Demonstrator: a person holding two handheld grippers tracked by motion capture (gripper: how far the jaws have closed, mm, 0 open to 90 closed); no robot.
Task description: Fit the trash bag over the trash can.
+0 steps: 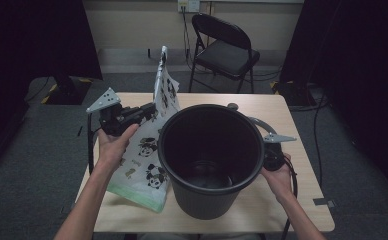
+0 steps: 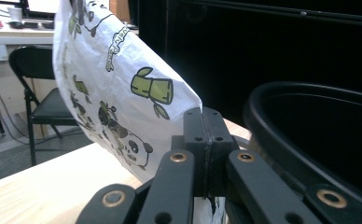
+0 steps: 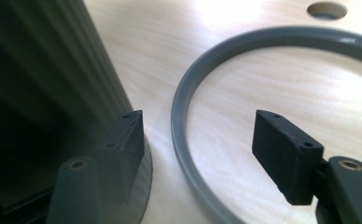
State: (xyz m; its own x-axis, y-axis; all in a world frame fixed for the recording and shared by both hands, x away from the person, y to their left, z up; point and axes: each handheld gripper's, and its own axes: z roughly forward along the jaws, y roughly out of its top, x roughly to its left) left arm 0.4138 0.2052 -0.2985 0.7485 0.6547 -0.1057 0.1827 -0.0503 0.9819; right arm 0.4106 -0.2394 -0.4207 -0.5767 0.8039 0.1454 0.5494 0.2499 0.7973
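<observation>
Left gripper [image 2: 202, 140]: jaws clamped on the edge of a white plastic bag printed with pandas and bamboo [image 2: 118, 88], held up off the light wooden table [image 1: 292, 200], just left of a black round plastic bin [image 1: 209, 155]. Right gripper [image 3: 198, 140]: jaws wide apart, holding nothing, over a grey plastic ring [image 3: 181, 102] lying flat beside the bin's ribbed wall.
</observation>
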